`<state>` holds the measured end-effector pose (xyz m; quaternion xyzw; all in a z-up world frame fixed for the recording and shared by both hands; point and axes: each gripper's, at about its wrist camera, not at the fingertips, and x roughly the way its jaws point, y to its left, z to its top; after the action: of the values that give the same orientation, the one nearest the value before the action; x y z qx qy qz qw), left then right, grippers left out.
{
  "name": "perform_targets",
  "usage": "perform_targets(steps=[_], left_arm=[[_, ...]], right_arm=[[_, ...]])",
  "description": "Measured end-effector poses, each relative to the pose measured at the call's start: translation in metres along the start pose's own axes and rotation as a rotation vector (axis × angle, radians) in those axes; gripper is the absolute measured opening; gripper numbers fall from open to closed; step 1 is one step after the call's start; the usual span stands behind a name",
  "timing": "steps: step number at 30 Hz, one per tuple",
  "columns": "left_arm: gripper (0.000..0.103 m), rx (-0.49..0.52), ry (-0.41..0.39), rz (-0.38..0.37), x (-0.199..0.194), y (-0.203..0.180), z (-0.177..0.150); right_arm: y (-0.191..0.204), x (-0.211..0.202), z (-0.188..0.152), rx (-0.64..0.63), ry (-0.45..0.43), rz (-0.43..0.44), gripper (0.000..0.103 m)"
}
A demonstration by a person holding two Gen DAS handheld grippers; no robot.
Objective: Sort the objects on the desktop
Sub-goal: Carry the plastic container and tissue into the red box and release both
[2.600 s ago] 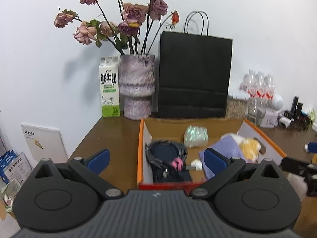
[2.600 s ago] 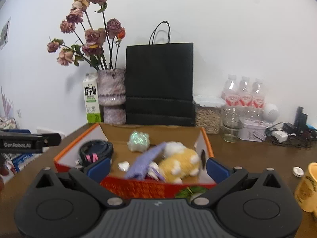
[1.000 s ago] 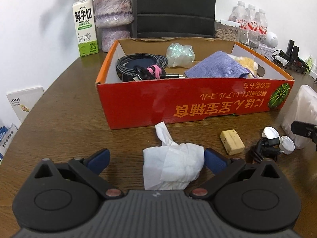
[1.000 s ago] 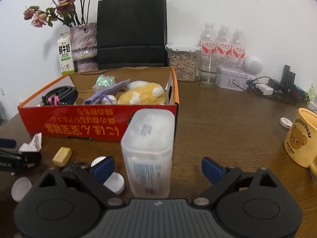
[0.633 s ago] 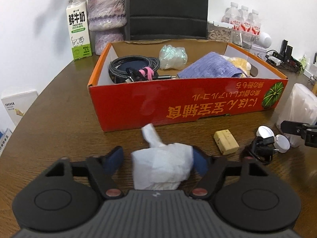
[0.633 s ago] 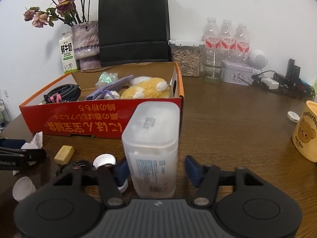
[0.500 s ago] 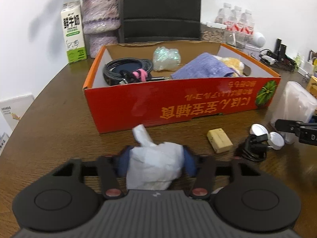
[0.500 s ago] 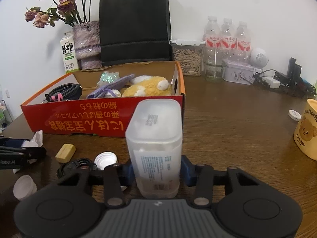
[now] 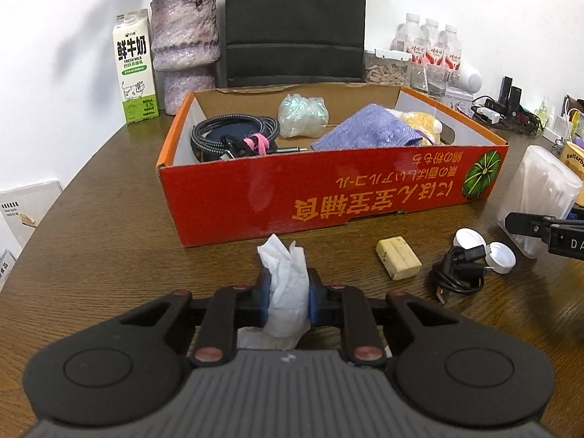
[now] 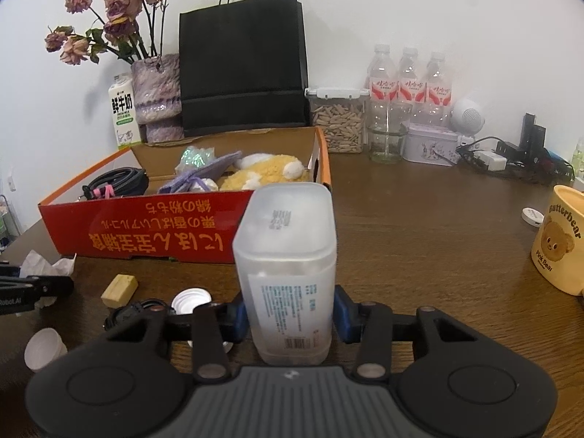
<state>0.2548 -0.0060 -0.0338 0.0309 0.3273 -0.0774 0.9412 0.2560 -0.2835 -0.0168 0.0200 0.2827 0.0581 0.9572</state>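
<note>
On the brown table, just in front of the red cardboard box (image 9: 328, 197), lies a crumpled white tissue (image 9: 283, 266). My left gripper (image 9: 288, 292) is closing on it, and the blue pads squeeze it from both sides. My right gripper (image 10: 288, 310) is shut on a frosted plastic container (image 10: 288, 241) with a printed label, which stands upright to the right of the box. The box holds a coiled cable (image 9: 233, 135), a purple cloth (image 9: 368, 131), a yellow plush toy (image 10: 262, 173) and a shiny wrapped bundle (image 9: 301, 115).
Between the grippers lie a yellow block (image 9: 398, 262), a black cable (image 9: 458, 273) and white caps (image 9: 502, 252). A yellow mug (image 10: 562, 241) stands at the right. A milk carton (image 9: 133, 65), vase (image 9: 186, 36), black bag (image 10: 242, 62) and bottles (image 10: 408, 80) line the back.
Both grippers closed: the left pads came together on the tissue, the right pads on the container. Before that, both dropped from above the box to the table.
</note>
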Motion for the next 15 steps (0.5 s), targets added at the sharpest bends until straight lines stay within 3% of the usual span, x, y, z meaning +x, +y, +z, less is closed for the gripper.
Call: perform_targets(steps=[15], left_arm=[[0.018,-0.032,-0.097,-0.004,-0.029,0.002,0.016]], right_arm=[[0.003,-0.024,0.018,0.004,-0.110,-0.004,0.043]])
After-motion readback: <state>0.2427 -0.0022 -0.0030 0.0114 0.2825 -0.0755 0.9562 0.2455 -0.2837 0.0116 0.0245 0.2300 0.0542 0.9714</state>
